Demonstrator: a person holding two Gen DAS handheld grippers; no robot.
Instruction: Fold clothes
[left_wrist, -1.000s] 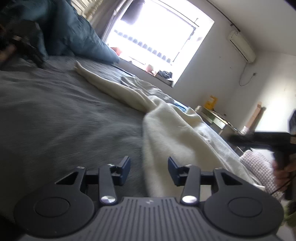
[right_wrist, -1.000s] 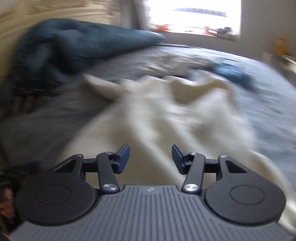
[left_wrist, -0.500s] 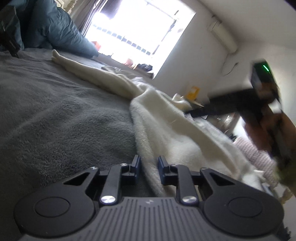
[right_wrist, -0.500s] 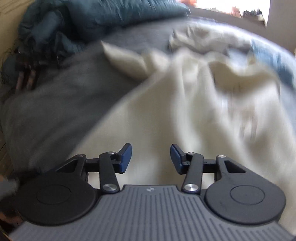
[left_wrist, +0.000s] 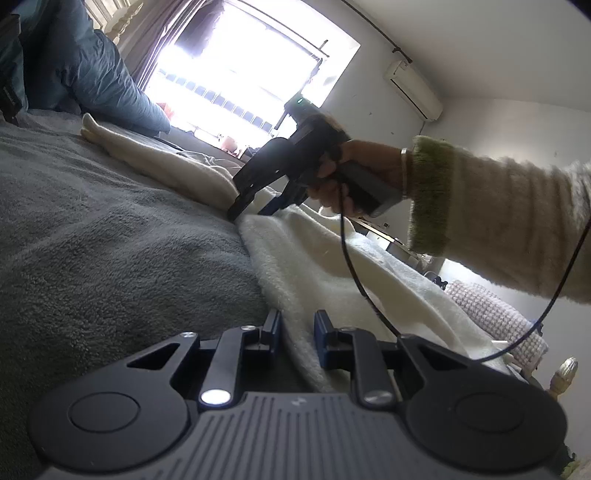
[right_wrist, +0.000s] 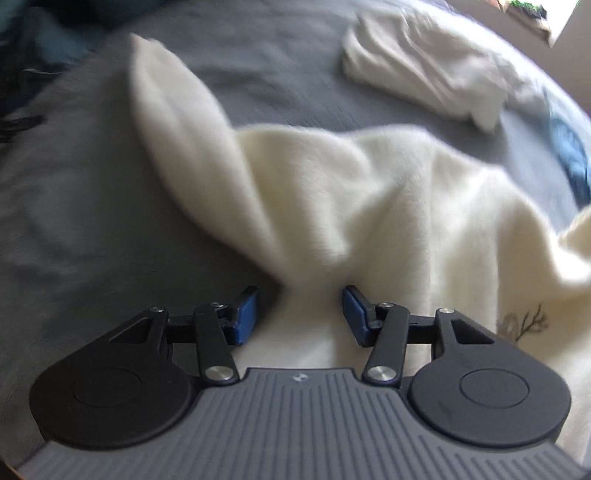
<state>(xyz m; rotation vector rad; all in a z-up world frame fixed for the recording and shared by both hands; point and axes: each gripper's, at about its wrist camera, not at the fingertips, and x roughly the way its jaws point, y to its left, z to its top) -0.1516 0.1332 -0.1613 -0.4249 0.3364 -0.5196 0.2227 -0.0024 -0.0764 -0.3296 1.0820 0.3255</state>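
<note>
1. Our left tool lies low and nearly level on the grey bed, jaws narrowed onto the cream fleece garment's edge.
2. Our right tool tilts steeply down, jaws opening, the garment's sleeve base between them, unpinched.
3. Our right hand grips its handle.

Blown-out window glare; blurred right view.
</note>
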